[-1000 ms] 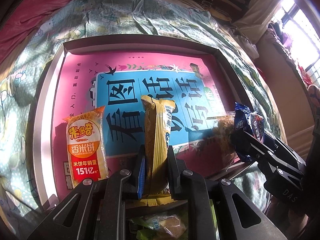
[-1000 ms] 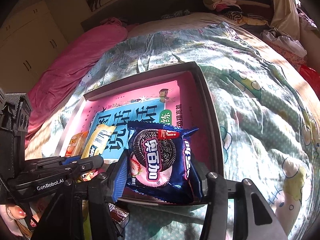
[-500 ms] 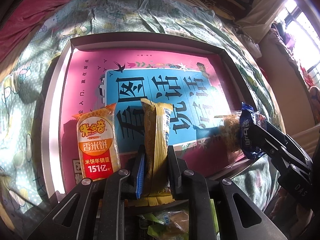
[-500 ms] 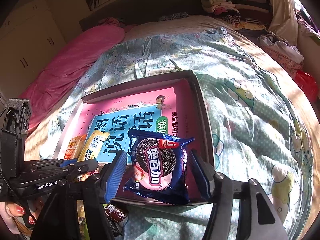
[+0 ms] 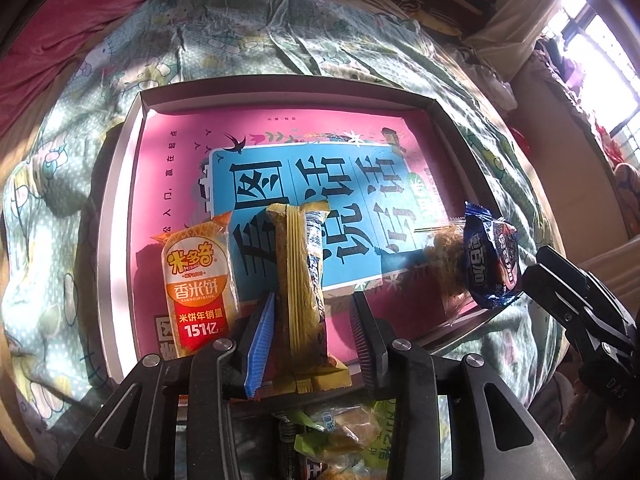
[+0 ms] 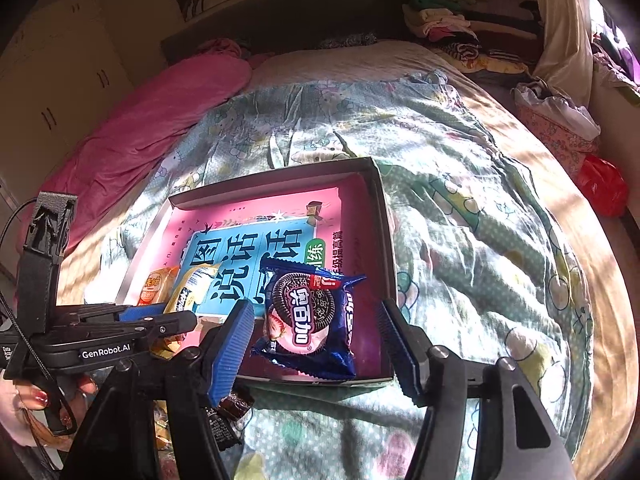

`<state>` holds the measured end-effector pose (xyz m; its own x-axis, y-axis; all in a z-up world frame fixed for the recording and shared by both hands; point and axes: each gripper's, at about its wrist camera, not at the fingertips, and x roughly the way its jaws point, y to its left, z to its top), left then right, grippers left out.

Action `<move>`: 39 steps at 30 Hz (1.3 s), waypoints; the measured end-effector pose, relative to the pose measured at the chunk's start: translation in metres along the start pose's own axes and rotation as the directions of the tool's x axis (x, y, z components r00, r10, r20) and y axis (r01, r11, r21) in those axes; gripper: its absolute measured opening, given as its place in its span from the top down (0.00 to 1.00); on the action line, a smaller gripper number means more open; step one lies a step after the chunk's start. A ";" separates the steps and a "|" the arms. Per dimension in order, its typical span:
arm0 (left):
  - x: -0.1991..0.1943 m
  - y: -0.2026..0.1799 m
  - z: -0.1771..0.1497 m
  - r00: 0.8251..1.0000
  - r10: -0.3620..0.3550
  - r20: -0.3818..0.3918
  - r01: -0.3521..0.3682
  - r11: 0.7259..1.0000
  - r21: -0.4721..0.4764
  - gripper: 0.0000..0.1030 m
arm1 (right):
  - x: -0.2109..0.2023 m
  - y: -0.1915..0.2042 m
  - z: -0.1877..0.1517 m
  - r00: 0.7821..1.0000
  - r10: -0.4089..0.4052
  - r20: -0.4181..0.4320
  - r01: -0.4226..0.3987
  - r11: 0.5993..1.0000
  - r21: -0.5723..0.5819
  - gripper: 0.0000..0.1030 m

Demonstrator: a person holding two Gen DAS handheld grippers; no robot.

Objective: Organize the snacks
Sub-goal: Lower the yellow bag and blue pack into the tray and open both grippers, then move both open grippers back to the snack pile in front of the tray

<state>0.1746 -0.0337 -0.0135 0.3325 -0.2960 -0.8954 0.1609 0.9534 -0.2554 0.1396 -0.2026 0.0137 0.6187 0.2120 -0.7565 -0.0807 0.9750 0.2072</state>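
A shallow box [image 5: 120,216] with a pink and blue printed floor lies on the bed. My left gripper [image 5: 312,332] is open around a yellow snack pack [image 5: 300,288] that lies in the box. An orange rice-cracker pack [image 5: 196,284] lies to its left. My right gripper [image 6: 316,336] is open around a blue cookie pack [image 6: 312,316] resting at the box's near right corner [image 6: 384,264]. A clear pack of brown snack [image 5: 448,268] lies beside the cookie pack [image 5: 490,260].
The box sits on a green patterned quilt [image 6: 480,220] with a pink blanket [image 6: 152,120] behind. More wrapped snacks [image 5: 344,436] lie below the left gripper, outside the box. Clothes [image 6: 440,16] are piled at the far end of the bed.
Both grippers have opened and let go of their packs. The yellow pack and the cookie pack now rest in the box. Both grippers have drawn back a little.
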 end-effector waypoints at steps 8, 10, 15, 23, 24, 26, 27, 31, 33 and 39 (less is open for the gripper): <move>-0.019 0.002 0.000 1.000 -0.010 0.021 0.011 1.000 -0.004 0.47 | -0.009 0.009 -0.002 1.000 -0.014 0.012 0.014 1.000 -0.019 0.38; -0.025 0.002 0.000 1.000 -0.008 0.027 0.008 1.000 -0.005 0.43 | -0.012 0.013 -0.001 1.000 -0.015 0.019 0.016 1.000 -0.023 0.38; -0.039 0.004 -0.005 0.999 -0.008 0.040 0.009 1.000 -0.012 0.38 | -0.024 0.025 0.001 0.999 -0.011 0.043 0.013 0.999 -0.044 0.33; -0.064 0.006 -0.020 0.997 -0.001 0.075 0.001 1.000 -0.008 0.35 | -0.044 0.043 -0.009 0.998 0.011 0.061 -0.006 0.996 -0.091 0.32; -0.067 0.007 -0.022 0.997 -0.004 0.081 0.004 1.000 -0.010 0.34 | -0.046 0.045 -0.011 0.998 0.015 0.064 -0.009 0.995 -0.095 0.32; -0.073 0.008 -0.026 0.996 -0.004 0.088 0.005 1.000 -0.012 0.34 | -0.050 0.048 -0.014 0.997 0.020 0.069 -0.013 0.995 -0.099 0.30; -0.076 0.008 -0.027 0.996 -0.002 0.093 0.003 1.000 -0.013 0.33 | -0.052 0.049 -0.015 0.997 0.023 0.073 -0.015 0.995 -0.099 0.29; -0.084 0.009 -0.032 0.994 0.014 0.111 -0.011 1.000 -0.023 0.30 | -0.061 0.053 -0.019 0.995 0.024 0.095 -0.014 0.995 -0.104 0.27; -0.088 0.008 -0.034 0.992 0.025 0.123 -0.022 0.999 -0.024 0.28 | -0.064 0.054 -0.020 0.995 0.017 0.099 -0.007 0.994 -0.110 0.25; -0.096 0.005 -0.046 0.989 0.047 0.138 -0.047 0.999 -0.006 0.27 | -0.073 0.060 -0.030 0.995 0.011 0.104 0.000 0.994 -0.111 0.23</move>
<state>0.1010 0.0027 0.0549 0.4653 -0.2557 -0.8474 0.1392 0.9666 -0.2152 0.0661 -0.1575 0.0621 0.6956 0.2148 -0.6856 -0.1666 0.9765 0.1369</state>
